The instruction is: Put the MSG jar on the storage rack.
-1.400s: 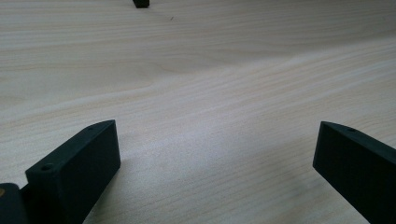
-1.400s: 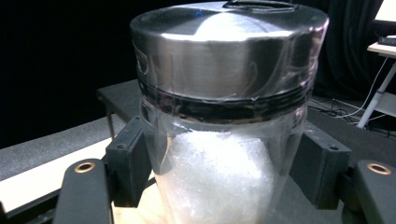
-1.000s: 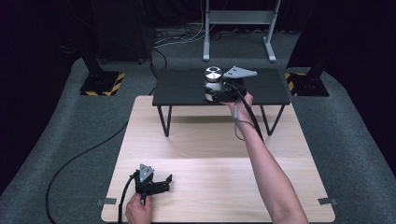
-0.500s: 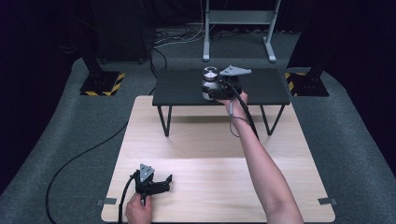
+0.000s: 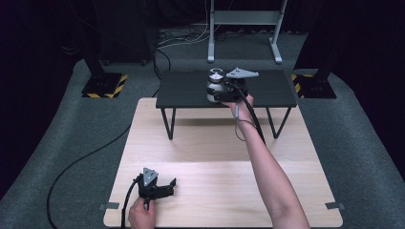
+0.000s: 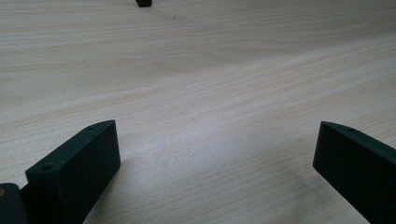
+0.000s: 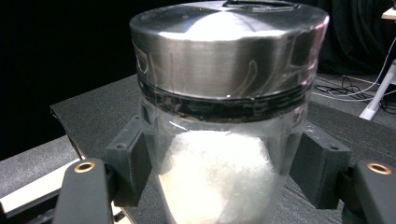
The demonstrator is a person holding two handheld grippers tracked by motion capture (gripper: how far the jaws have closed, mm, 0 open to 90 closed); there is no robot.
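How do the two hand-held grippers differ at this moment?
The right hand-held gripper is up on the black side table, jaws on either side of a glass jar; the left hand-held gripper sits low over the wooden table, jaws wide apart around nothing. Both are hand-held.

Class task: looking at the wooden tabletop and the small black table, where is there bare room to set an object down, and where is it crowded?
The wooden tabletop is bare between the left gripper near its front edge and the black table. The black table is free at its left and right ends; its middle is crowded by the jar, which sits between the right gripper's fingers.
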